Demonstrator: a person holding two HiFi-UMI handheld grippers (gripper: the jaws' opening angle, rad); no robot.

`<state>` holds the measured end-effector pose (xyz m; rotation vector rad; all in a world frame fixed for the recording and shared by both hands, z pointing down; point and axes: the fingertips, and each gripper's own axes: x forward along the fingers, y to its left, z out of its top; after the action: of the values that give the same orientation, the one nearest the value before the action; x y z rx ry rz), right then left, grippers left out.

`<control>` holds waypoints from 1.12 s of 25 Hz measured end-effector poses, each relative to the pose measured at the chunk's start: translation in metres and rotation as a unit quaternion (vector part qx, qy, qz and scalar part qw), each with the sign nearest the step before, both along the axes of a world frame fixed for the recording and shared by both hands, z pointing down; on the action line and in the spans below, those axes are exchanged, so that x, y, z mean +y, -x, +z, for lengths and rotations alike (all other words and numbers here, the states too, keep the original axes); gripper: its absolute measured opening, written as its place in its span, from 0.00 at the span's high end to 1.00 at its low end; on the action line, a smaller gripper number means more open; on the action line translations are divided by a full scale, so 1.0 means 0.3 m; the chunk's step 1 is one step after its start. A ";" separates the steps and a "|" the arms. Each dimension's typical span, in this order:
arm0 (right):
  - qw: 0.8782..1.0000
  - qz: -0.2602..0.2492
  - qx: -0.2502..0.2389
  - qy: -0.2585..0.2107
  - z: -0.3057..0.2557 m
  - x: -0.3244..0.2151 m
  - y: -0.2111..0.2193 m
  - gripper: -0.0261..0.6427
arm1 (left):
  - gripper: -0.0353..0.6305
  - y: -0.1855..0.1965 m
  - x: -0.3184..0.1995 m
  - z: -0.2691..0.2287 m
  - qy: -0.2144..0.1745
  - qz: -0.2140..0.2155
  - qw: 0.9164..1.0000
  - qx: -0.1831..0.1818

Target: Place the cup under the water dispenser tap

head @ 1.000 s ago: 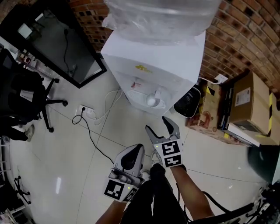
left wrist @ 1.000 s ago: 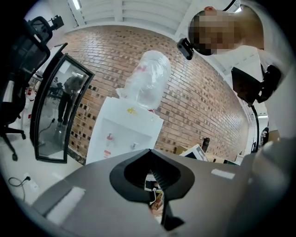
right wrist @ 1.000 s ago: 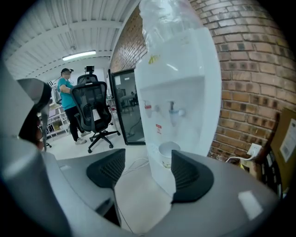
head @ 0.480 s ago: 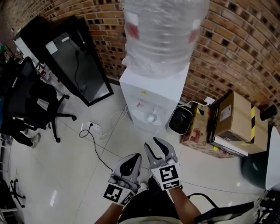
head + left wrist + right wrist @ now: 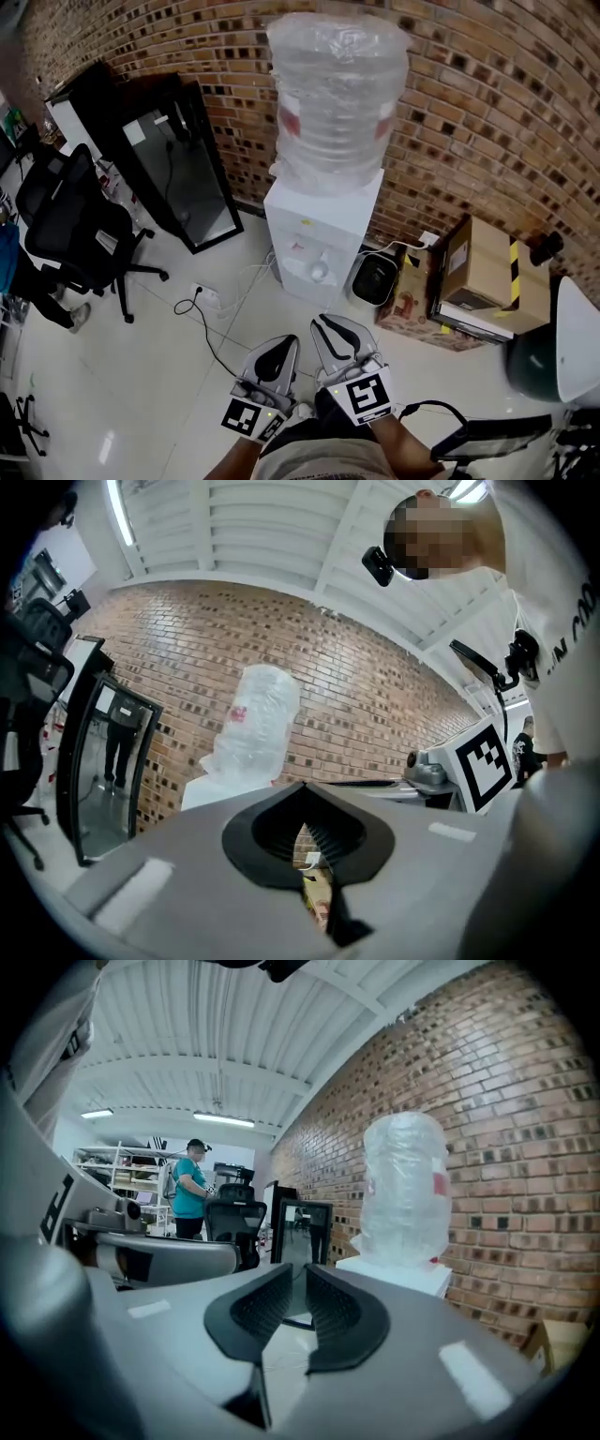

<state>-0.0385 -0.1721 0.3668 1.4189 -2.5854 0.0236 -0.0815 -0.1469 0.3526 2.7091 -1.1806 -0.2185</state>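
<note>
A white water dispenser (image 5: 323,234) stands against the brick wall with a big clear bottle (image 5: 337,103) on top. A small white cup (image 5: 319,271) sits in its recess under the taps. Both grippers hang well back from it, side by side and pointing at it. My left gripper (image 5: 279,351) is shut and empty, its tips meeting in the left gripper view (image 5: 302,789). My right gripper (image 5: 342,330) has just been closing; a narrow gap remains between its pads (image 5: 298,1274), with nothing in it. The bottle (image 5: 405,1185) shows ahead in the right gripper view.
A black glass-fronted cabinet (image 5: 173,169) leans left of the dispenser, with an office chair (image 5: 70,220) further left. A power strip and cables (image 5: 208,295) lie on the tiled floor. A small black box (image 5: 373,277) and cardboard boxes (image 5: 483,262) stand to the right. A person in teal (image 5: 190,1199) stands far off.
Both grippers have risen and drawn back from the dispenser, which now looks smaller and farther. The right jaws went from wide apart to nearly together. The cup stayed in the recess.
</note>
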 end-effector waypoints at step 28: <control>0.999 -0.018 0.041 -0.010 -0.099 0.341 0.053 0.95 | 0.96 0.076 0.272 -0.128 -0.035 0.004 0.999 0.026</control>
<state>-0.0544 -0.0699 0.3370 1.3511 -2.5496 -0.0655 -0.1041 -0.0652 0.3143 2.7484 -1.1687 -0.3331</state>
